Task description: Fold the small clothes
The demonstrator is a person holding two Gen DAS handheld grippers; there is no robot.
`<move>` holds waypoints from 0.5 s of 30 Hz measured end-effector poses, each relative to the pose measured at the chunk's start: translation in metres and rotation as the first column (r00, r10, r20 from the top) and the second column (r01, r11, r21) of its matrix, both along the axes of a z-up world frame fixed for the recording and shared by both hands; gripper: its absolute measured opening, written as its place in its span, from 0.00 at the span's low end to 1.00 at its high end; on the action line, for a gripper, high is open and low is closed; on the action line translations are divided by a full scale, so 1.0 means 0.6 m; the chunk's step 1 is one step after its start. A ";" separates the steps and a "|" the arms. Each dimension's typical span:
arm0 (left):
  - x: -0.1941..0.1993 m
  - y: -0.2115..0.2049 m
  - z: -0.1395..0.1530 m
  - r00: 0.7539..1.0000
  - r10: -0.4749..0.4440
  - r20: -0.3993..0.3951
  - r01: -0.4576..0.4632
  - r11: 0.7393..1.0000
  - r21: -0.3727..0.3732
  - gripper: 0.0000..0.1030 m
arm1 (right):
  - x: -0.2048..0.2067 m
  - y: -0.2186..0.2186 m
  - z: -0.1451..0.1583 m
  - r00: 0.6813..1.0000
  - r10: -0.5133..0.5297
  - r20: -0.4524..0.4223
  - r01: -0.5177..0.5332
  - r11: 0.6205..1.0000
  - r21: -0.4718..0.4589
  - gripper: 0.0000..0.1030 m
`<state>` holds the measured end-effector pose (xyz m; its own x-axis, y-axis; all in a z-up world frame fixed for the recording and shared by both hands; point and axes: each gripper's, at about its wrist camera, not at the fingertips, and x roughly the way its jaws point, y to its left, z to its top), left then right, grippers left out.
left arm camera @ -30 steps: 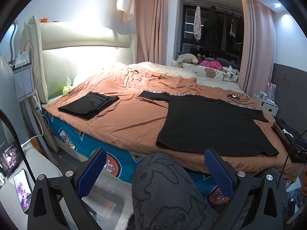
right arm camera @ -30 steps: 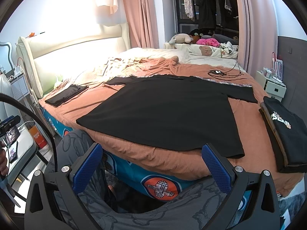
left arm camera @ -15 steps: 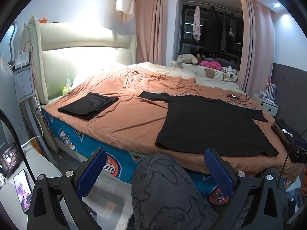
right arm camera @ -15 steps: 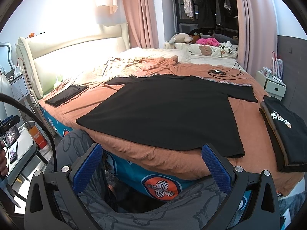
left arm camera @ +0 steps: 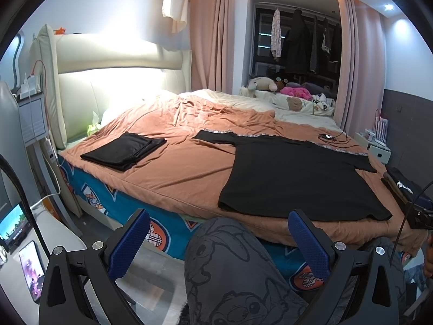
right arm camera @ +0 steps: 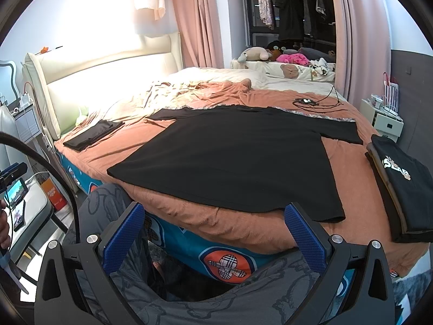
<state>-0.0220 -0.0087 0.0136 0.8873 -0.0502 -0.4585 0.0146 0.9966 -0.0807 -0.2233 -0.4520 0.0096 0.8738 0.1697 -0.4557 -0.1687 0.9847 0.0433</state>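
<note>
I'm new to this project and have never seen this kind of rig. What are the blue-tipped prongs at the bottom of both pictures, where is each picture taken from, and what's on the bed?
There is no robot here. A person holds a pair of handheld tongs in each hand, and each pair carries a wide-angle camera that looks forward along its two fingers. One picture comes from the left tongs, the other from the right tongs. Both are open and hold nothing. The grey patterned fabric below them is the person's trousers.

On the bed's orange-brown blanket a black T-shirt lies spread flat, not yet folded. A folded black garment lies nearer the headboard, and a stack of folded clothes lies at the other side.
</note>
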 end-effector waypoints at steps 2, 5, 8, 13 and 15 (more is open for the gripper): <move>0.000 0.000 0.001 1.000 -0.001 0.000 0.001 1.000 0.000 0.99 | 0.000 0.000 0.000 1.000 -0.001 0.000 0.001 1.000 0.001 1.00; 0.000 -0.001 0.000 1.000 0.000 0.001 0.000 1.000 0.000 0.99 | -0.001 -0.001 0.001 1.000 -0.001 0.000 0.001 1.000 0.003 1.00; 0.000 -0.001 0.001 1.000 0.001 0.003 -0.001 1.000 -0.002 0.99 | 0.000 -0.003 0.002 1.000 -0.001 -0.001 0.001 1.000 0.006 1.00; -0.001 -0.001 0.004 1.000 0.004 0.010 -0.004 1.000 -0.010 1.00 | 0.002 -0.003 0.005 1.000 0.002 -0.006 -0.002 1.000 0.009 1.00; 0.001 0.002 0.005 1.000 0.004 0.011 -0.003 1.000 -0.019 1.00 | 0.004 -0.003 0.009 1.000 0.005 -0.008 -0.005 1.000 0.005 1.00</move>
<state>-0.0213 -0.0077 0.0169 0.8926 -0.0556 -0.4474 0.0122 0.9950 -0.0994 -0.2208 -0.4537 0.0152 0.8691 0.1762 -0.4622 -0.1730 0.9837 0.0499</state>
